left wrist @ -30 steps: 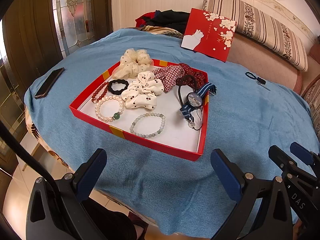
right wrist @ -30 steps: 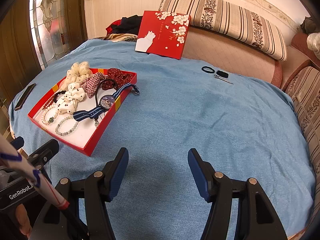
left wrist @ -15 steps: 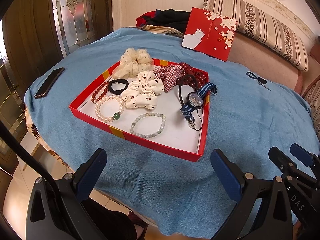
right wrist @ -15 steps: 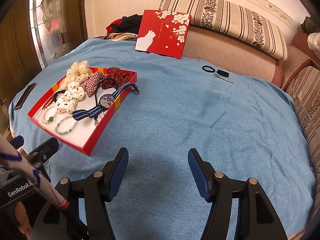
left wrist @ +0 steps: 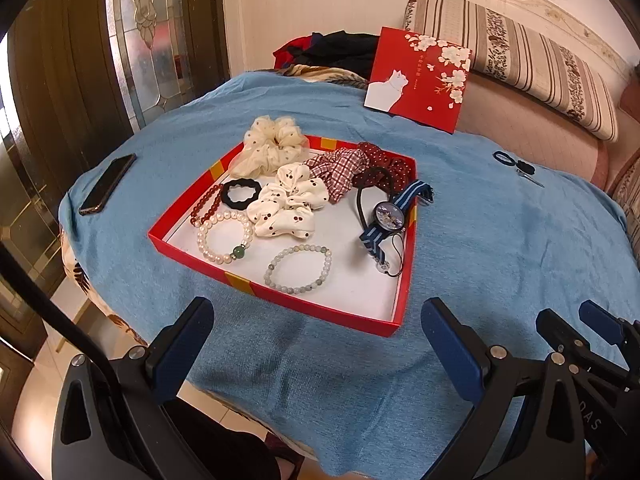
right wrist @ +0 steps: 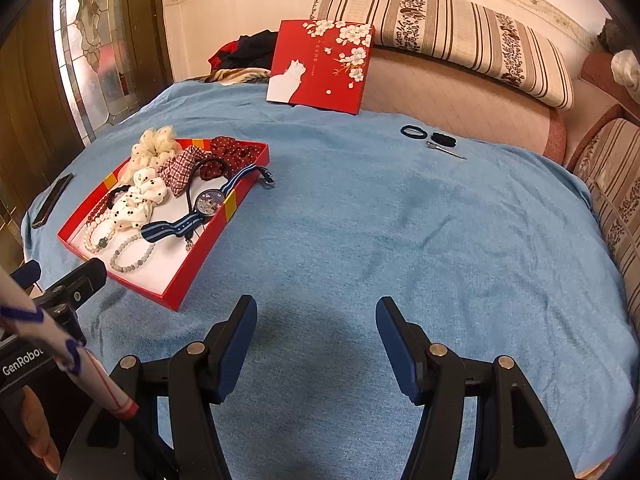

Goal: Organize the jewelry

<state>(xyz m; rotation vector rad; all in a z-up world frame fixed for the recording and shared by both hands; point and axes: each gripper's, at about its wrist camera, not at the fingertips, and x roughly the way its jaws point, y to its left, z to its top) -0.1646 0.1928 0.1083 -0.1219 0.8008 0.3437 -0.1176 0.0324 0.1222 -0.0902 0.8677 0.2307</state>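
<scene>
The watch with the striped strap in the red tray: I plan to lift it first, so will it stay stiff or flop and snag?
The watch will probably flop: its striped fabric strap drapes over the tray rim. The round case likely hangs heavier than the strap. It may snag, since a thin black cord trails beside it and a dark headband lies against it.

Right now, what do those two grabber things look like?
Both the left gripper and the right gripper have black frames with silver bolts and two fingers faced with blue pads. The left gripper's body reads "GenRobot" in white, and a black cable passes it.
</scene>
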